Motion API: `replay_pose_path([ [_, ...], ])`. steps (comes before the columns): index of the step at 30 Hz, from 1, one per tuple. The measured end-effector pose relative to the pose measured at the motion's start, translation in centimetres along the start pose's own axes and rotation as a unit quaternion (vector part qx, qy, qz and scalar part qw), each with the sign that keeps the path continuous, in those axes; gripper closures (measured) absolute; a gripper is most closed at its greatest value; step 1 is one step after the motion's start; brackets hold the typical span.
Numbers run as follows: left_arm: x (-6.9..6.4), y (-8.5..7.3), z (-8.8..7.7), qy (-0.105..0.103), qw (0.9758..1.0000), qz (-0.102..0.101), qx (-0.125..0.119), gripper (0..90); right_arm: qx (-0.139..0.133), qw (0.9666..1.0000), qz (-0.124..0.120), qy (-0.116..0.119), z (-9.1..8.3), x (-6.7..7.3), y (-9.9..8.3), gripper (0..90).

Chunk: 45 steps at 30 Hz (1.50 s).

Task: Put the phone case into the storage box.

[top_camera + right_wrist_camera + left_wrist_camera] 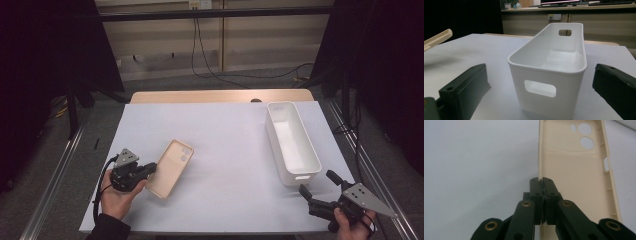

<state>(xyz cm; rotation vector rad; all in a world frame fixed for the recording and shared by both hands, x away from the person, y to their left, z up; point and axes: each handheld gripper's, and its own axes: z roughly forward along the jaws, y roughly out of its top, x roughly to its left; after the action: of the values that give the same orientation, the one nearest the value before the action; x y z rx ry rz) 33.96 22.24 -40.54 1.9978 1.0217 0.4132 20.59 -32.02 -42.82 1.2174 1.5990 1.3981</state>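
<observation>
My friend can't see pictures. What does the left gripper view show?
The left gripper, its two black jaws shut, pinches the side edge of a beige phone case. The case shows its hollow inside and its round camera holes at the top, above a plain white table.

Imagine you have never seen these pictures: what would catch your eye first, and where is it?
First, the beige phone case at the table's left, its near side wall pinched between the closed fingers of the left gripper and its near end tipped up. Next, the empty white bin standing lengthwise at the right. The right gripper waits open just short of the bin's near end.
</observation>
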Motion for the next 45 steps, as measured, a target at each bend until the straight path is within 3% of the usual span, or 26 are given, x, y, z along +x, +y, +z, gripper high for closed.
replay_pose_path([
  [3, -0.5, 0.1, -0.1, 0.001, 0.9997, 0.015, -0.021, 87.8, 0.001, 1.0000, -0.001, 0.000, 0.0, 0.0, 0.0, 0.0],
  [7, -1.1, 0.4, 0.1, -0.003, 0.9989, 0.016, -0.044, 87.8, 0.001, 1.0000, 0.001, 0.000, 0.1, 0.0, 0.0, 0.0],
  [17, -2.8, 1.4, 0.9, -0.019, 0.9966, 0.032, -0.074, 87.8, -0.004, 1.0000, -0.003, 0.002, 0.7, 0.3, 0.3, 0.0],
  [20, -3.4, 1.5, 1.2, -0.018, 0.9952, 0.023, -0.094, 87.8, -0.014, 0.9999, -0.002, 0.004, 0.7, 0.5, 0.6, 0.0],
  [22, -3.8, 1.3, 1.6, -0.023, 0.9948, 0.016, -0.097, 87.9, -0.020, 0.9998, -0.003, 0.003, 0.8, 0.6, 0.9, 0.0],
  [27, -5.1, 1.4, 2.3, -0.024, 0.9936, 0.033, -0.105, 87.8, -0.037, 0.9993, -0.005, 0.007, 0.9, 1.3, 1.5, 0.0],
  [32, -5.9, 1.7, 3.0, -0.031, 0.9924, 0.029, -0.116, 87.8, -0.033, 0.9994, 0.009, -0.008, 1.1, 1.9, 2.2, 0.0],
  [36, -6.6, 2.2, 3.9, -0.038, 0.9919, 0.030, -0.117, 87.8, -0.025, 0.9996, 0.007, -0.015, 1.4, 2.2, 2.9, 0.0],
  [41, -7.6, 2.8, 4.6, -0.048, 0.9903, 0.037, -0.125, 87.8, -0.014, 0.9999, 0.004, 0.002, 1.8, 2.6, 3.6, 0.0],
  [45, -8.5, 3.5, 5.0, -0.058, 0.9885, 0.041, -0.133, 87.8, -0.007, 0.9994, 0.002, 0.035, 2.7, 3.2, 4.4, 0.0],
])
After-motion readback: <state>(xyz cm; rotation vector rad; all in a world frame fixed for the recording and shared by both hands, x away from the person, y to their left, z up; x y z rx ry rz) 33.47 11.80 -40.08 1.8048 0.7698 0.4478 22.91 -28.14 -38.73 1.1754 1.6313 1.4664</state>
